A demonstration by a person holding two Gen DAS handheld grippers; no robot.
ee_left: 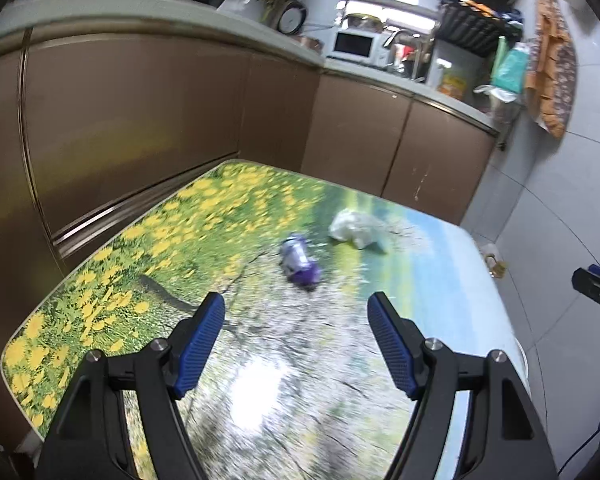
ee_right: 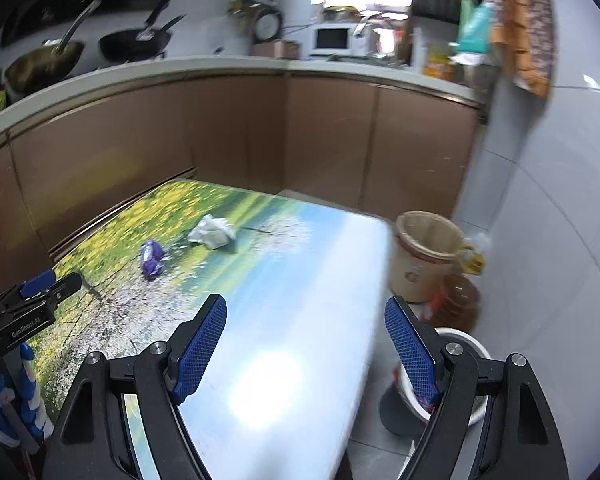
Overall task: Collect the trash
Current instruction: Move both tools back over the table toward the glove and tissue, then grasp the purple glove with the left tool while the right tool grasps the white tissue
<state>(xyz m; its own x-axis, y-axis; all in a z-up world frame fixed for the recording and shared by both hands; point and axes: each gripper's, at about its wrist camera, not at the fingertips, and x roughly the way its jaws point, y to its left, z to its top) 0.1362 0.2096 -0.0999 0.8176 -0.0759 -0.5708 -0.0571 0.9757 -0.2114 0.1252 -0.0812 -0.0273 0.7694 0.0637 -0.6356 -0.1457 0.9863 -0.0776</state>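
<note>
One desk [ee_left: 100, 264] with a glossy flower-meadow print carries two pieces of trash. One crumpled white wrapper [ee_left: 356, 228] lies at about one o'clock of one purple crushed packet [ee_left: 300, 262], just beside it, both near the desk's middle. Two hand-held grippers hover: left hand-held gripper [ee_left: 296, 312] and right hand-held gripper [ee_right: 306, 316], each spread wide, gripping nothing.

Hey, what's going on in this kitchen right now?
A person holds a two-finger gripper in each hand over a table printed with a flower scene. The left gripper and right gripper are both open and empty. Two pieces of trash lie untouched on the table: a purple wrapper and, beside it, a crumpled white bag. A lined beige bin stands on the floor past the table's edge.
</note>
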